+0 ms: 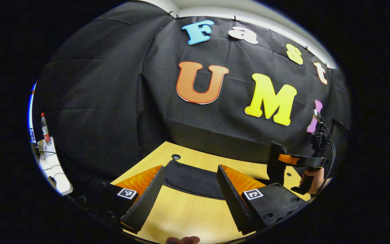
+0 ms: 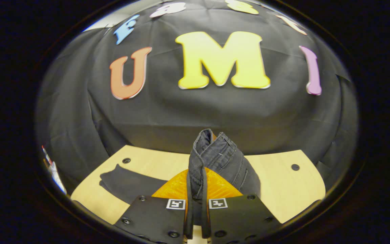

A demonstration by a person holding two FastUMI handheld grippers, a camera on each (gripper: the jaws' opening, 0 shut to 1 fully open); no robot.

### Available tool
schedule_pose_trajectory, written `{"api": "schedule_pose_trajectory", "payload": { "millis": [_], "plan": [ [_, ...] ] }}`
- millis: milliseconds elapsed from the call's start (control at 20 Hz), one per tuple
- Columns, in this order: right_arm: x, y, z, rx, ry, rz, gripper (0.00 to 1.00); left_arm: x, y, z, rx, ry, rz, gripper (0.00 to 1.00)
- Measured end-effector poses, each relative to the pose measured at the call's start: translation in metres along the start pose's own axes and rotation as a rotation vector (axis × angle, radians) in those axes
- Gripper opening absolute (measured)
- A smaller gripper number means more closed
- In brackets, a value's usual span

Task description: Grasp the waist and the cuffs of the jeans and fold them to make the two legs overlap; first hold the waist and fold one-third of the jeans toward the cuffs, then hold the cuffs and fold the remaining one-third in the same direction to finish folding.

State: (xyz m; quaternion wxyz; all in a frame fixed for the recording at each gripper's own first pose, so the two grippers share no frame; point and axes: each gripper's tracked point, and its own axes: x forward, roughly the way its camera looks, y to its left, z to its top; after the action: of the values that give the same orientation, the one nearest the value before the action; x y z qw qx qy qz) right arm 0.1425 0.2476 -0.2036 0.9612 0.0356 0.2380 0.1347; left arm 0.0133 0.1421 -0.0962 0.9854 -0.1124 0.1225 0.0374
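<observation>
Item — jeans (image 2: 215,159), one pair, dark denim. In the right gripper view a thick hemmed and stitched edge stood bunched upright between the fingers, lifted clear of the table (image 2: 283,189); the remainder lay flat on the wood to the left of that view as a dark strip. Whether the raised edge was waist or cuff could not be told with certainty. Judged purpose of the hold: to carry one end over the rest for a fold.

Item — right gripper (image 2: 196,203), one. Fingers drawn together and clamped on the bunched denim, both pressing it. It also appeared in the left gripper view at far right, held by a hand (image 1: 313,181), with dark cloth hanging in front of it.

Item — left gripper (image 1: 190,193), one. Fingers spread wide apart, nothing between them but bare wood and, just beyond the tips, the flat end of the jeans. Judged to be lined up for taking that end, not yet gripping.

Item — table, one, pale wood, with round cable holes: two counted in the right gripper view, one clearly in the left.

Item — bottle (image 1: 45,128), one, red-capped, standing on a white side stand at the far left, well apart from the work — no part in the task.
</observation>
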Motion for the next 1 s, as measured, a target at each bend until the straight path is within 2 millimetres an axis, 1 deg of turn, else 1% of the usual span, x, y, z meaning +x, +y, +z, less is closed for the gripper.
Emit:
{"api": "schedule_pose_trajectory", "payload": {
  "millis": [50,150,200,300,350,450,550,650,750,850,900,1000],
  "plan": [
    [0.012,0.016,-0.013,-0.017,0.020,0.005,0.10,0.000,0.006,-0.003,-0.016,0.005,0.003,0.99],
    [0.030,0.043,-0.047,-0.063,0.062,0.013,0.10,0.003,0.024,-0.015,-0.030,0.036,0.034,0.99],
    [0.038,0.055,-0.064,-0.095,0.087,0.018,0.10,0.005,0.031,-0.018,-0.038,0.043,0.046,0.99],
    [0.061,0.067,-0.098,-0.146,0.153,0.022,0.10,0.005,0.044,-0.020,-0.060,0.050,0.067,0.99],
    [0.066,0.071,-0.113,-0.161,0.184,0.022,0.10,0.007,0.050,-0.023,-0.072,0.055,0.079,0.99],
    [0.076,0.071,-0.131,-0.170,0.232,0.016,0.10,0.008,0.060,-0.025,-0.091,0.065,0.099,0.99],
    [0.081,0.069,-0.137,-0.178,0.253,0.011,0.10,0.005,0.066,-0.031,-0.103,0.076,0.111,0.99],
    [0.081,0.071,-0.143,-0.196,0.262,0.024,0.11,0.005,0.073,-0.038,-0.104,0.092,0.130,0.99],
    [0.076,0.082,-0.145,-0.160,0.275,0.074,0.19,0.005,0.077,-0.040,-0.112,0.103,0.135,0.99],
    [0.072,0.095,-0.137,-0.093,0.261,0.121,0.34,0.006,0.079,-0.043,-0.126,0.115,0.132,0.99],
    [0.067,0.096,-0.129,-0.076,0.246,0.128,0.42,0.007,0.079,-0.044,-0.131,0.122,0.127,0.99],
    [0.045,0.099,-0.113,-0.055,0.221,0.158,0.60,0.012,0.083,-0.051,-0.138,0.136,0.117,0.99]
  ]
}}
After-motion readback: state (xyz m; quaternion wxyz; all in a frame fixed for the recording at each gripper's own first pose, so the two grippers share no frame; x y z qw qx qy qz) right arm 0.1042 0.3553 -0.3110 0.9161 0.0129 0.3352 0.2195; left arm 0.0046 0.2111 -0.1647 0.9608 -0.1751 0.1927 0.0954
